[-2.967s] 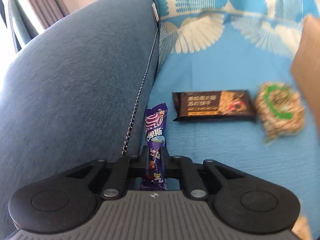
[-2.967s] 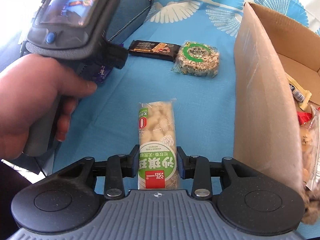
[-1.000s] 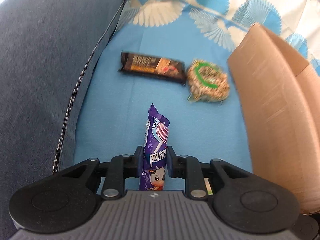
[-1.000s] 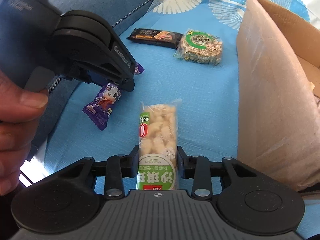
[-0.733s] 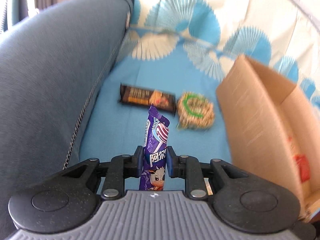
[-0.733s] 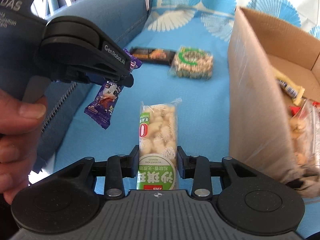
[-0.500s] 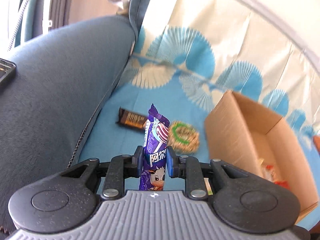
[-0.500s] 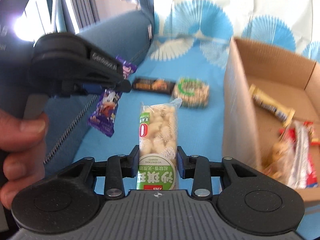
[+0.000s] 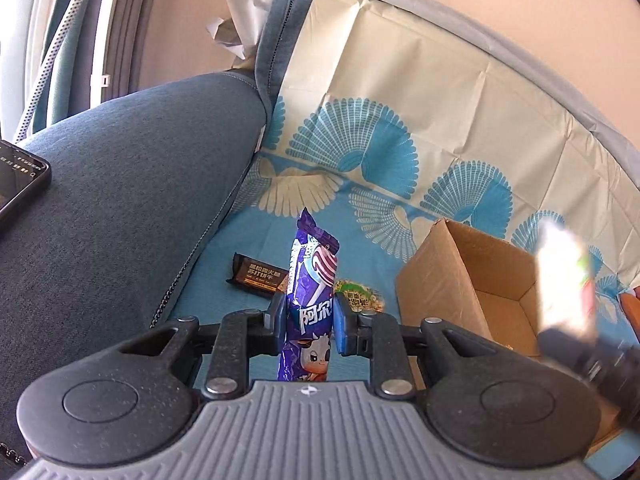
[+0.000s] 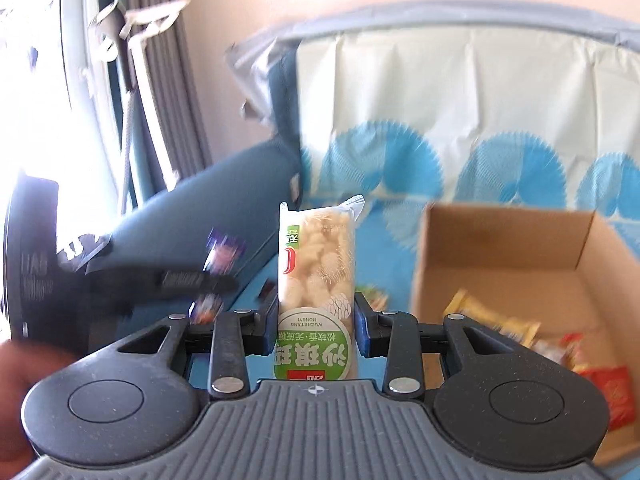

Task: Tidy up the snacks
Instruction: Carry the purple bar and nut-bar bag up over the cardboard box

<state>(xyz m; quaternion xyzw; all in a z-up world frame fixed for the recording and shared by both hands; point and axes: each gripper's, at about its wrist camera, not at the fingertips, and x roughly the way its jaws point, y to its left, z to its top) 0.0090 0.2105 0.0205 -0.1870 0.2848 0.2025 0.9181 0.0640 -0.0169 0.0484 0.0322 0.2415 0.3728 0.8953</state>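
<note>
My left gripper (image 9: 308,320) is shut on a purple candy packet (image 9: 312,280) and holds it upright, high above the blue sofa cover. My right gripper (image 10: 316,320) is shut on a green-and-white puffed snack pack (image 10: 316,264), also lifted. An open cardboard box (image 9: 448,272) stands to the right; in the right wrist view the box (image 10: 500,240) holds several snack packets (image 10: 492,320). A dark chocolate bar (image 9: 256,276) and a round green-labelled cereal cake (image 9: 360,296) lie on the cover behind the purple packet. The right gripper shows blurred at the right edge of the left wrist view (image 9: 568,320).
A blue-grey sofa armrest (image 9: 120,200) rises on the left, with a phone (image 9: 20,188) lying on it. The patterned cover climbs the sofa back (image 9: 420,120). Curtains and a window (image 10: 80,100) are at the far left.
Both grippers have risen well above the sofa with their snacks and tilted up, so the sofa back and wall show. The box looks smaller and farther below.
</note>
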